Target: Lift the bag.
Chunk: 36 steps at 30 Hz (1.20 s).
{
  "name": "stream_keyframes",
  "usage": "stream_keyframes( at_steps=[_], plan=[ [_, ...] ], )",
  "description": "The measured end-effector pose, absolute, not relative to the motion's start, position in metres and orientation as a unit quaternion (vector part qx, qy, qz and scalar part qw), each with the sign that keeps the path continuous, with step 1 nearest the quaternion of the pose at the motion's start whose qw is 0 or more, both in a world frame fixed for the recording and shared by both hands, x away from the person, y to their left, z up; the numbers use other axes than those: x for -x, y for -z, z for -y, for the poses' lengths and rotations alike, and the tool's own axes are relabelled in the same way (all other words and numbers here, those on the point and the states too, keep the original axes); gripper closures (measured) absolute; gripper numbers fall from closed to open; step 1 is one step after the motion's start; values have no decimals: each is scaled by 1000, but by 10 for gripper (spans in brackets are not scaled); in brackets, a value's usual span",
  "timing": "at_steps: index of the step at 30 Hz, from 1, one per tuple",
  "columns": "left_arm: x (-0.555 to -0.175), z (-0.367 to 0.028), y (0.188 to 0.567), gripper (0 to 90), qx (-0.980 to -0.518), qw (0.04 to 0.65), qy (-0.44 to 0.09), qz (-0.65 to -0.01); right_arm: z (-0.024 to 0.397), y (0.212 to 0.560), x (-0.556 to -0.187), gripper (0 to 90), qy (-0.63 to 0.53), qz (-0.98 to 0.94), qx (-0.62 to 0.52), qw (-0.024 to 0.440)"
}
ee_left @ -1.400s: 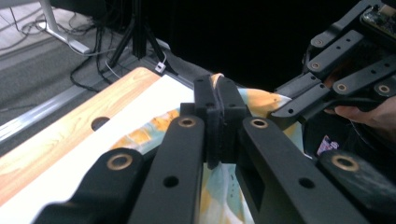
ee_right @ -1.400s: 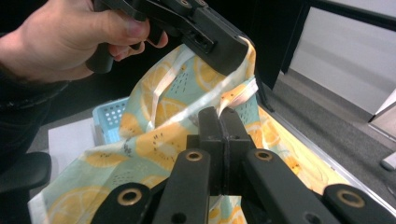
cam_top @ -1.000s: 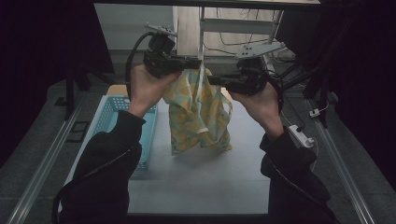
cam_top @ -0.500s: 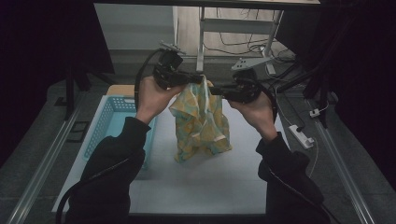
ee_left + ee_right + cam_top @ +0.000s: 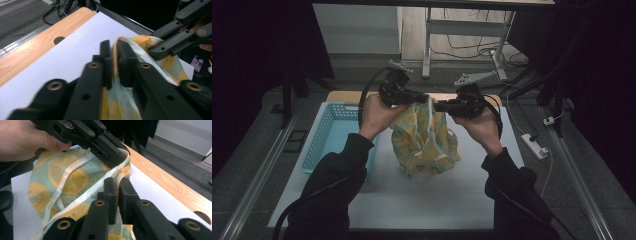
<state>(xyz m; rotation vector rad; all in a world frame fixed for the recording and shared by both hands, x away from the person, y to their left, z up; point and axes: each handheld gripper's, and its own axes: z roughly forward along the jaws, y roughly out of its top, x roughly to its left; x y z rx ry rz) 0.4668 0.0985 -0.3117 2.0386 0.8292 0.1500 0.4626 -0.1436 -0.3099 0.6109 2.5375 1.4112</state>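
While cloth (image 5: pixel 424 142) hangs, table's (image 5: pixel 432 200) near edge lies bare.

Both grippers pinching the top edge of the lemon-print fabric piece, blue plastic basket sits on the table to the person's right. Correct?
Not quite. The blue plastic basket sits to the person's left, as the high view shows. The rest holds: the left gripper and right gripper both have the top edge of the lemon-print fabric piece between their jaws, which have just been opening, above the white table.

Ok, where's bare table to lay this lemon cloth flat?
Bare white table lies near the person, between the sleeves, below the cloth. A strip right of the cloth, toward the power strip, is free too. Left is crowded by the blue basket.
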Motion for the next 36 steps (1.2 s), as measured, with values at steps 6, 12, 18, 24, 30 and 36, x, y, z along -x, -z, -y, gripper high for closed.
stream_keyframes(
  at_steps=[6, 12, 18, 24, 30, 36],
  plan=[
    [-455, -108, 309, 609, -822, 460, -65, -328, 149, 308, -458, 754, -479, -848, -208, 94],
    [-439, -120, 308, 410, -819, 471, -77, -320, 156, 308, -454, 651, -487, -842, -214, 92],
    [-421, -138, 319, 244, -814, 479, -82, -317, 162, 315, -448, 547, -485, -841, -218, 100],
    [-403, -157, 337, 148, -810, 472, -89, -336, 167, 326, -440, 459, -484, -840, -222, 105],
    [-385, -171, 361, 50, -814, 456, -96, -347, 170, 341, -431, 376, -483, -841, -221, 104],
    [-363, -187, 378, 12, -809, 461, -105, -348, 175, 358, -423, 271, -486, -837, -231, 102]
  ],
)
